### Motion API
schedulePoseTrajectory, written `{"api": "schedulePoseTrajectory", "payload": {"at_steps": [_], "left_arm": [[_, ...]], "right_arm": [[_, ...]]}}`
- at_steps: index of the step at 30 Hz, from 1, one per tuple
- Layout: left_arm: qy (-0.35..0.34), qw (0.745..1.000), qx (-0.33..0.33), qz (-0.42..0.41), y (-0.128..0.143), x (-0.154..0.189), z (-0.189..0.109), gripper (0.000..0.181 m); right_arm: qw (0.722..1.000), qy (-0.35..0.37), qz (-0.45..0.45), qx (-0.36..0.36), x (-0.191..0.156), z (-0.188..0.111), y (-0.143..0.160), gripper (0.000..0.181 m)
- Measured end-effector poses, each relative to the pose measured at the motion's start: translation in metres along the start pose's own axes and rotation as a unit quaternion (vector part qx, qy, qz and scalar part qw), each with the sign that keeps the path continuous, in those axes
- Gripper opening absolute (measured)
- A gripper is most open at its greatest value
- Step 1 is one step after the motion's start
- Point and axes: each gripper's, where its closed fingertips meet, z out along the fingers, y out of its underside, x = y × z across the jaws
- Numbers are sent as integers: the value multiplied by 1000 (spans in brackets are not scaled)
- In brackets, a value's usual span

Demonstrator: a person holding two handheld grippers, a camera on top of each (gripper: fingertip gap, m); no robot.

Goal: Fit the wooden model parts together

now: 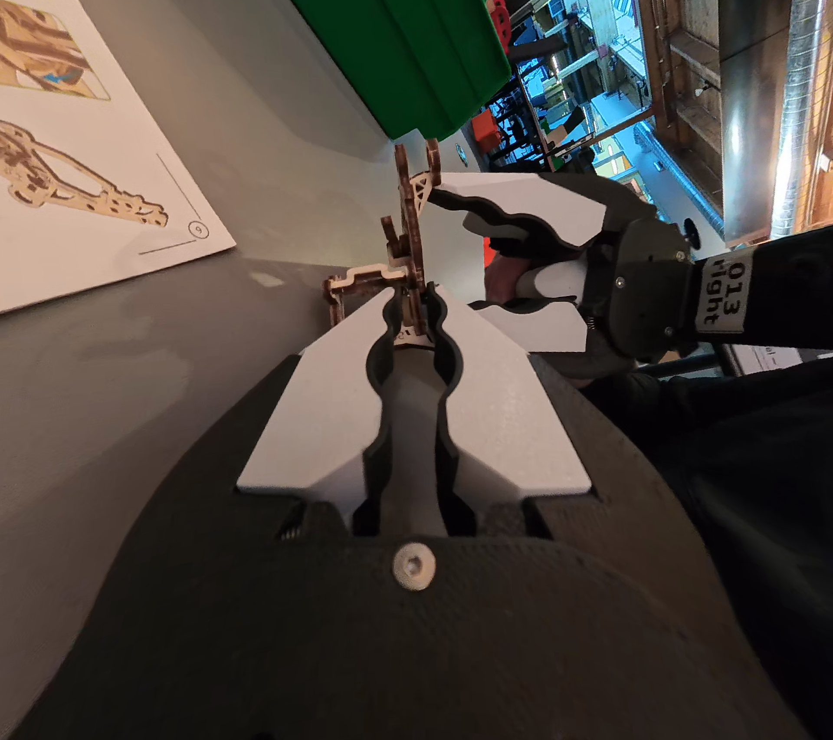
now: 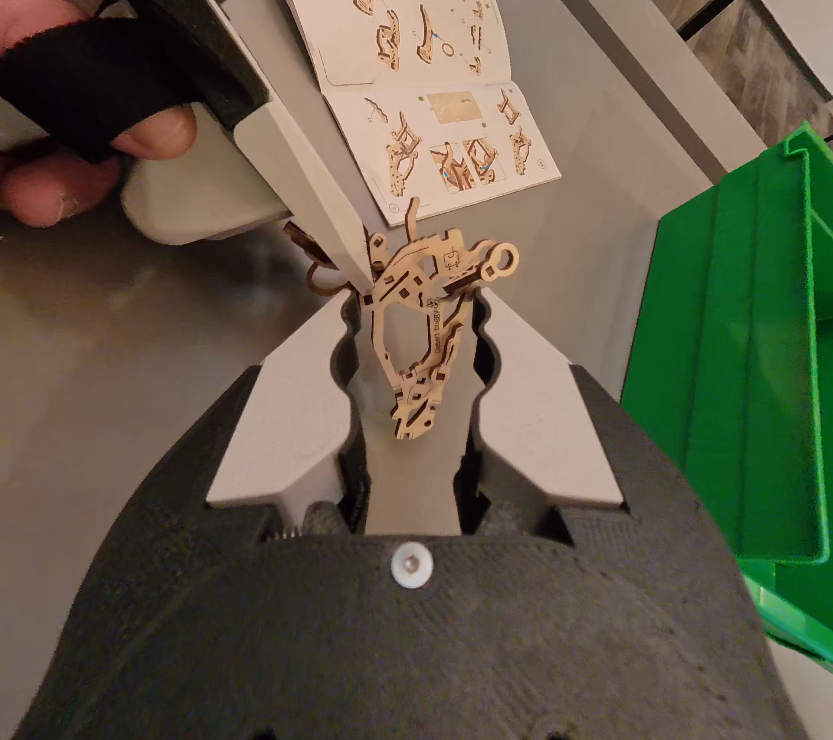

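Observation:
A laser-cut wooden model frame [image 1: 412,231] stands edge-on above the grey table; it shows face-on in the right wrist view [image 2: 401,281]. My left gripper [image 1: 414,294] is shut on its lower end. One finger [image 2: 311,177] of the left gripper reaches the frame from the upper left in the right wrist view. My right gripper [image 2: 417,303] is open, and the frame lies across the gap between its tips. From the left wrist view the right gripper [image 1: 450,247] comes in from the right, with its upper fingertip touching a small triangular wooden bracket [image 1: 423,190] on the frame.
An open instruction booklet [image 2: 428,87] lies on the grey table [image 2: 135,357] beyond the model; it also shows in the left wrist view [image 1: 90,177]. A green plastic bin [image 2: 730,357] stands close on the right, also seen behind the model [image 1: 383,19]. A person's hand [image 2: 45,19] holds the left gripper.

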Motion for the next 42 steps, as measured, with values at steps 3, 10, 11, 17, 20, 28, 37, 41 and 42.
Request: {"api": "schedulePoseTrajectory", "payload": {"at_steps": [3,10,11,17,20,28,37,41,42], "left_arm": [[3,1000,7,-13,-1,-1,-1,14],[11,1000,9,-22,0,1,0,33],[12,1000,10,-20,0,2,0,34],[17,1000,18,-20,-1,4,1,43],[17,999,25,-25,-2,4,1,44],[-12,999,27,-33,-2,-4,1,26],[-37,999,18,-22,1,-8,4,15],[-32,999,21,-20,-1,-7,4,14],[-30,999,23,-18,-1,-6,4,14]], "right_arm": [[1000,-3,7,4,0,0,0,47],[1000,0,7,-10,-1,2,2,48],[1000,1,8,-13,-1,2,2,48],[1000,15,4,-26,0,3,2,48],[999,29,-8,-31,-1,4,0,48],[999,39,-19,-23,-2,4,-2,48],[999,44,-16,-18,-2,5,1,48],[999,38,-13,-18,-2,5,3,51],[999,34,-12,-14,-1,5,2,51]]}}
